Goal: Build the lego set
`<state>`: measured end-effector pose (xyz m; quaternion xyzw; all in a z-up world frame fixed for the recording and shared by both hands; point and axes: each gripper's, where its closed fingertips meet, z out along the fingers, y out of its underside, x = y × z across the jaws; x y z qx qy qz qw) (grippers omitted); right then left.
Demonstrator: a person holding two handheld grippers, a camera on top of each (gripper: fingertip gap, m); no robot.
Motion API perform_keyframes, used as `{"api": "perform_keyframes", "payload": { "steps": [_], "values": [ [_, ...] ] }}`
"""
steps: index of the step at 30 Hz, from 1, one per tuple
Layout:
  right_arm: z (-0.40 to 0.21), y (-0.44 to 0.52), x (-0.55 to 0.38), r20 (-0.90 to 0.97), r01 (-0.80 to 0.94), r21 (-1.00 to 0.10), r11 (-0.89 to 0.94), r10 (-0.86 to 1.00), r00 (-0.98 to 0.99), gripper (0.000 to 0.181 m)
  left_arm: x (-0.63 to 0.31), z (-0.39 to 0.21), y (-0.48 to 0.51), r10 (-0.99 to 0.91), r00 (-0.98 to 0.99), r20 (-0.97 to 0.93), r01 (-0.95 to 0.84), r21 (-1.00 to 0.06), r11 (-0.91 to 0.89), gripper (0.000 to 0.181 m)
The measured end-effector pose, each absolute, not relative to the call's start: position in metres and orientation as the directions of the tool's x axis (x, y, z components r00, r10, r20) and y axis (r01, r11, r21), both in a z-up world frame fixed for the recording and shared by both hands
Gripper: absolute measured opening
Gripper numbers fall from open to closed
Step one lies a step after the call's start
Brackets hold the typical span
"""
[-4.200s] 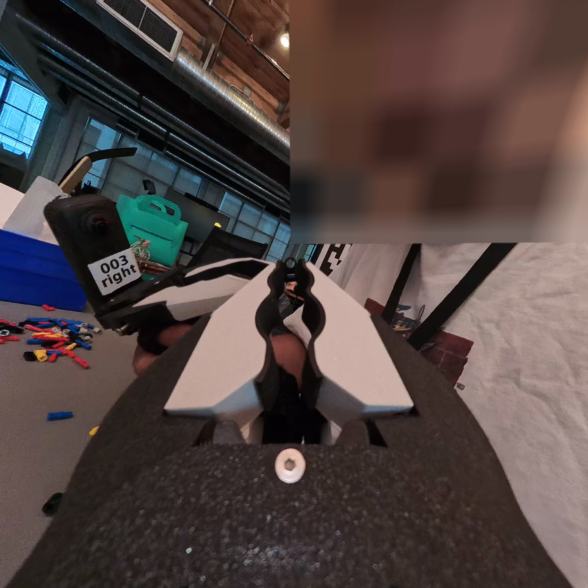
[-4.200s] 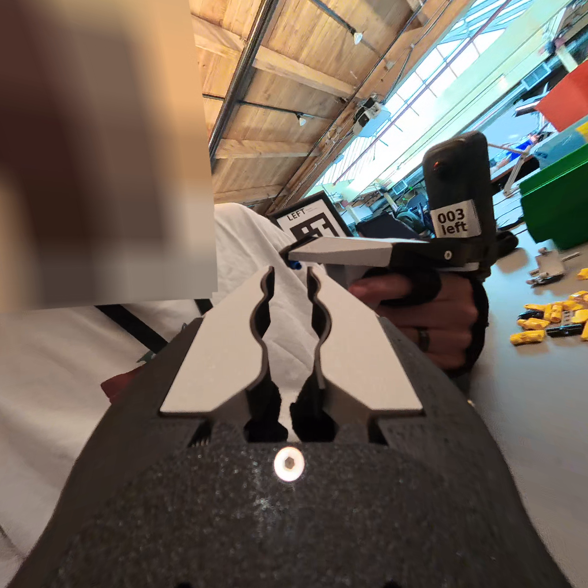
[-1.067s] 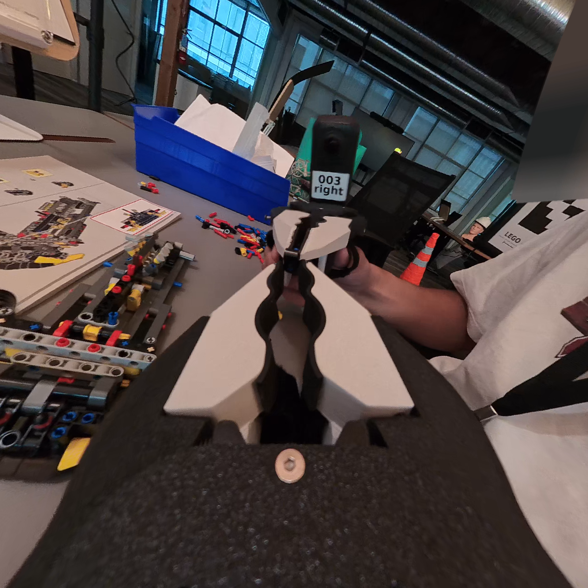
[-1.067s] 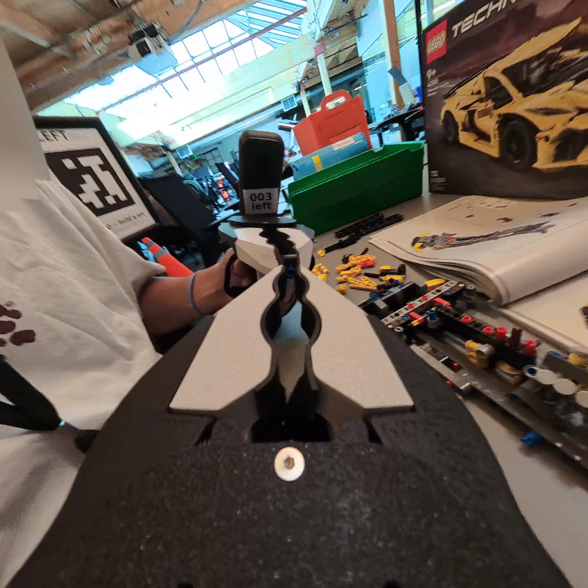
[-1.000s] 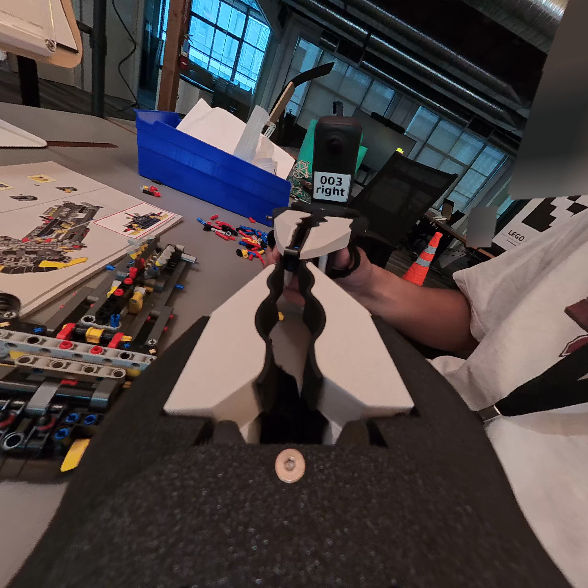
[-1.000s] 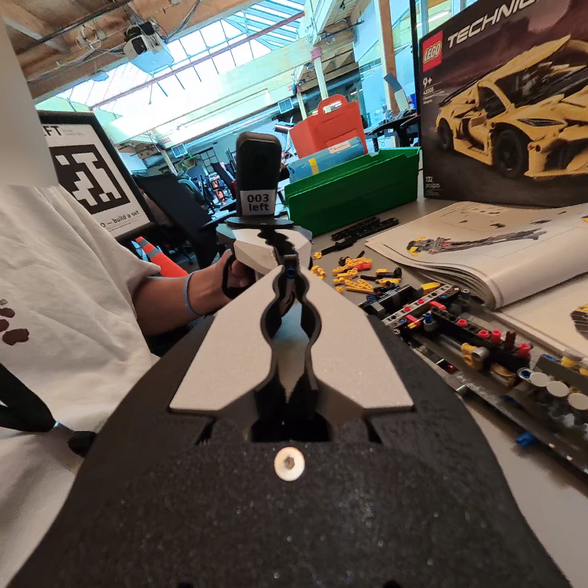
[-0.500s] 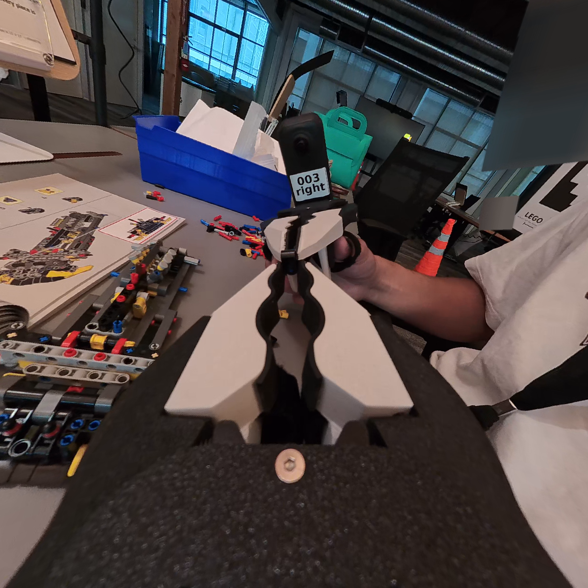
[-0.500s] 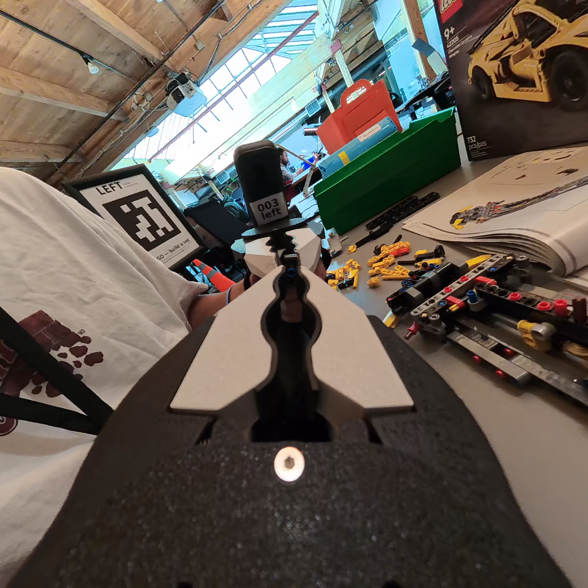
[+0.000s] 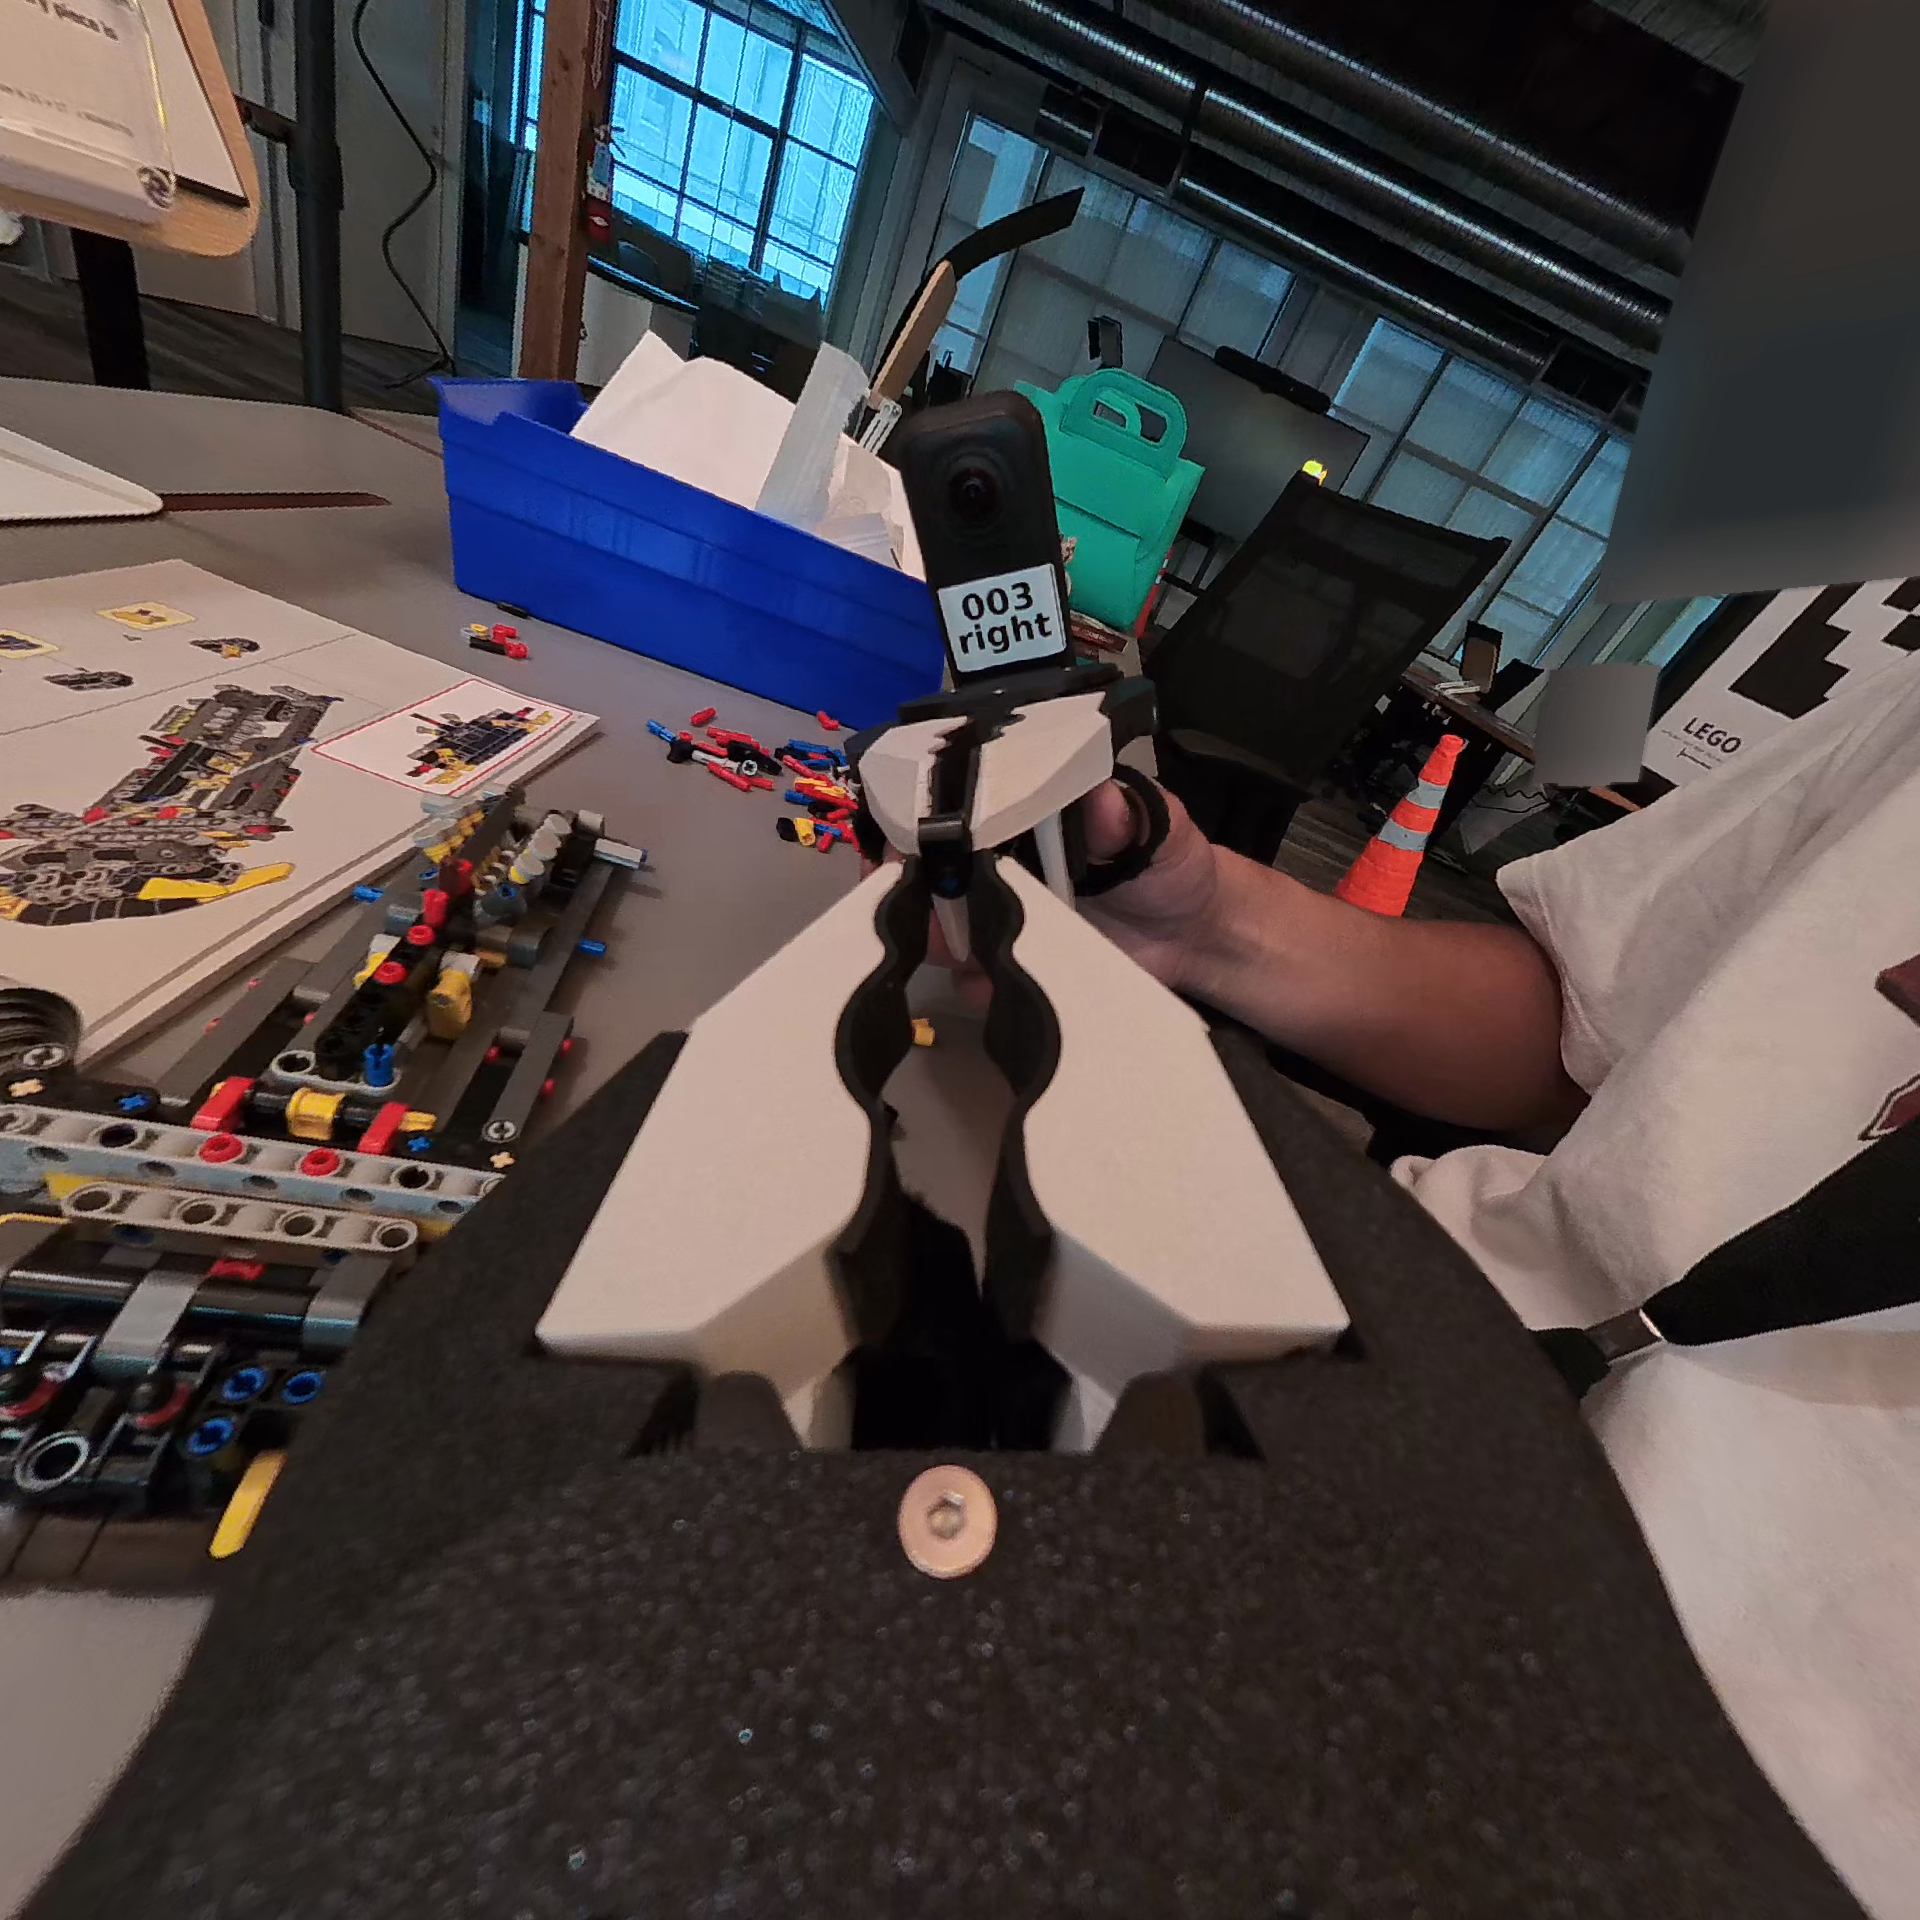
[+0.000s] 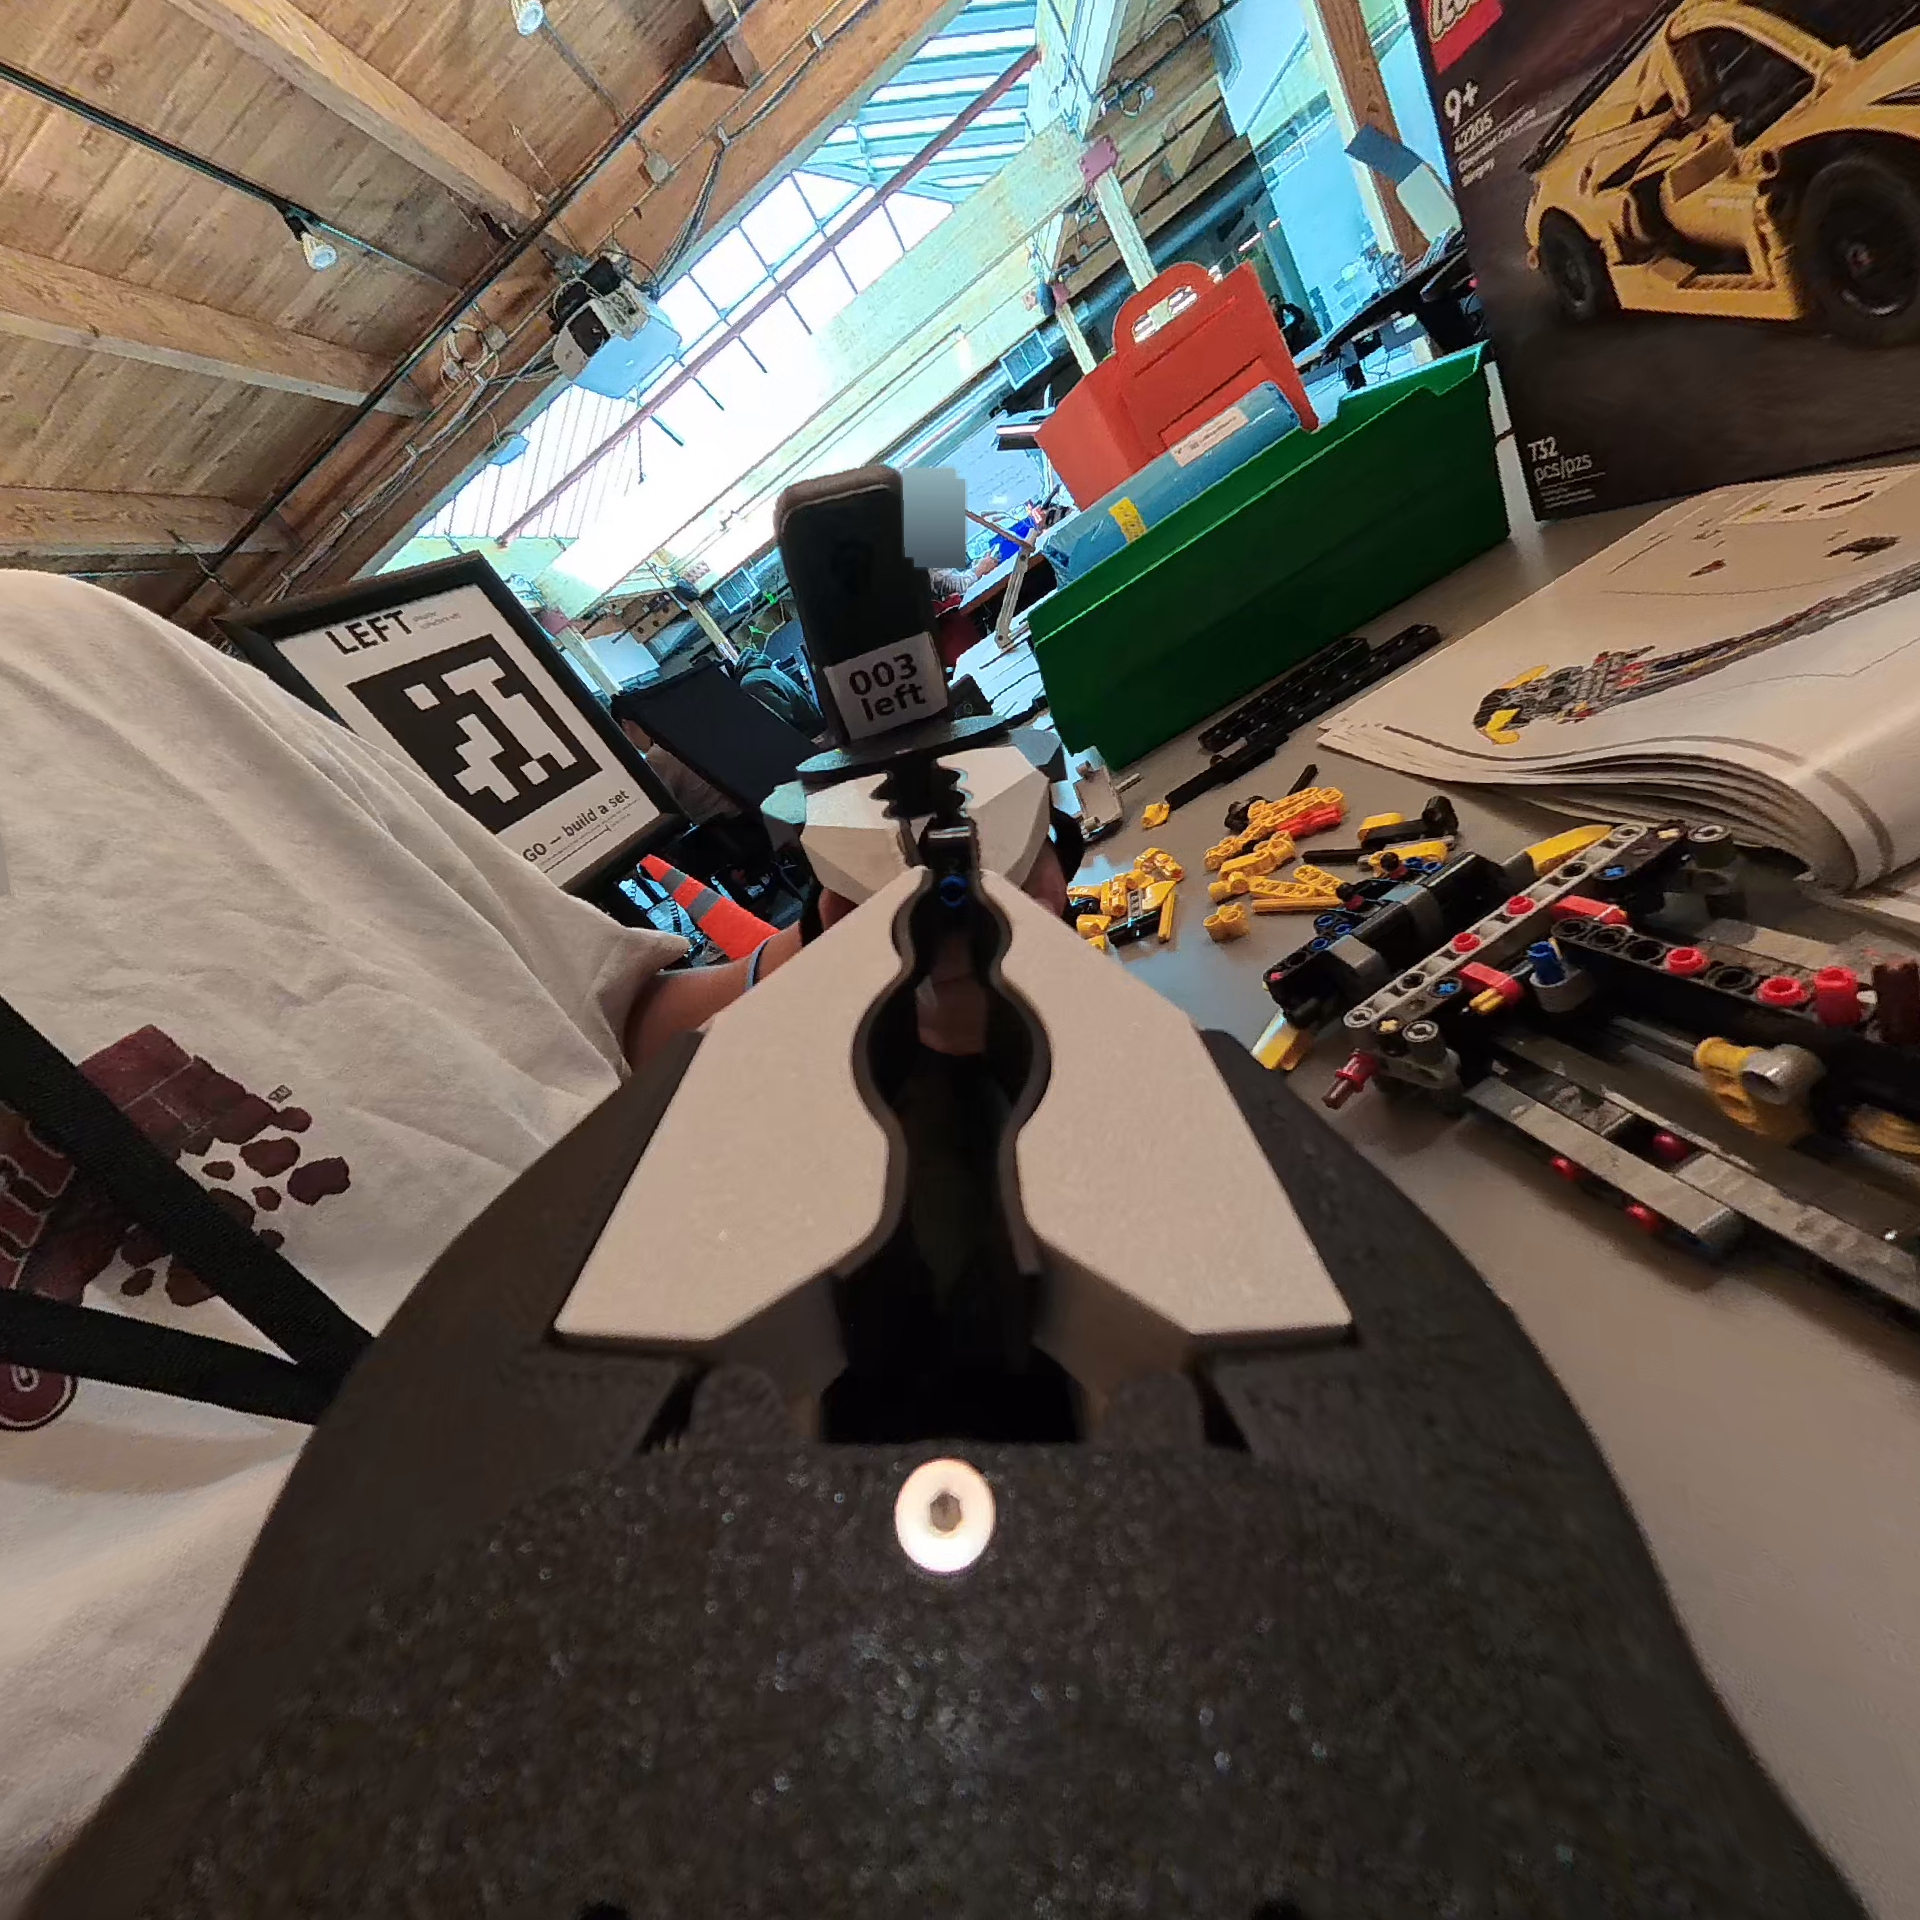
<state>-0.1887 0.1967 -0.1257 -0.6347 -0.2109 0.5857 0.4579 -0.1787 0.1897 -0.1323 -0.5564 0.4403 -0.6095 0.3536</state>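
Claws meet tip to tip above the tabletop [image 9: 717,883], in front of a person in a white shirt [image 10: 260,883]. Left claw [image 9: 948,883] has its fingers drawn narrow, pinching a small blue pin [image 9: 948,881]. Right claw [image 10: 951,885] is likewise nearly closed, tips at the same pin [image 10: 951,885]; which one bears it, I cannot tell. Part-built chassis [image 9: 343,1049] lies beside the manual [image 9: 208,748]. Loose pieces [image 9: 769,764] sit before the blue bin [image 9: 665,582].
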Motion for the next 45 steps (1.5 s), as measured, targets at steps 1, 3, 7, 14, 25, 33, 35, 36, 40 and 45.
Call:
{"api": "perform_keyframes", "payload": {
  "steps": [1,3,7,14,25,33,35,36,40,45],
  "values": [
    [-0.126,0.197,-0.189,-0.551,-0.271,-0.828,-0.492,0.804,0.223,0.003,-0.179,-0.132,0.190,-0.919,-0.134,0.370,-0.058,-0.929,-0.365,0.006],
    [-0.126,0.197,-0.189,-0.554,-0.272,-0.825,-0.495,0.804,0.216,0.003,-0.178,-0.132,0.189,-0.919,-0.138,0.370,-0.058,-0.929,-0.365,0.006],
    [-0.126,0.197,-0.189,-0.558,-0.275,-0.822,-0.498,0.802,0.214,0.003,-0.178,-0.132,0.189,-0.916,-0.142,0.376,-0.059,-0.927,-0.371,0.005],
    [-0.154,0.199,-0.162,-0.289,0.035,-0.941,-0.336,0.853,0.435,0.023,-0.180,-0.137,0.197,-0.938,-0.081,0.338,-0.066,-0.940,-0.334,0.006],
    [-0.238,0.182,-0.149,-0.016,0.626,-0.687,-0.369,0.869,0.495,0.014,-0.175,-0.171,0.205,-0.965,0.037,0.260,-0.228,-0.938,-0.262,0.006],
    [-0.248,0.186,-0.150,-0.045,0.607,-0.677,-0.415,0.848,0.529,0.007,-0.175,-0.170,0.202,-0.966,0.019,0.256,-0.232,-0.939,-0.253,0.006],
    [-0.240,0.194,-0.146,-0.082,0.538,-0.710,-0.454,0.813,0.577,0.007,-0.176,-0.168,0.204,-0.962,0.019,0.271,-0.217,-0.938,-0.269,0.006],
    [-0.231,0.199,-0.145,-0.113,0.473,-0.750,-0.462,0.794,0.597,0.006,-0.177,-0.166,0.205,-0.958,0.019,0.286,-0.206,-0.937,-0.284,0.006],
    [-0.168,0.217,-0.139,-0.411,-0.017,-0.873,-0.488,0.717,0.563,0.005,-0.181,-0.155,0.209,-0.931,-0.005,0.365,-0.140,-0.922,-0.360,0.006],
    [-0.146,0.209,-0.163,-0.758,-0.311,-0.650,-0.693,0.619,0.206,0.006,-0.182,-0.143,0.211,-0.916,-0.037,0.399,-0.079,-0.915,-0.395,0.006]
  ]
}}
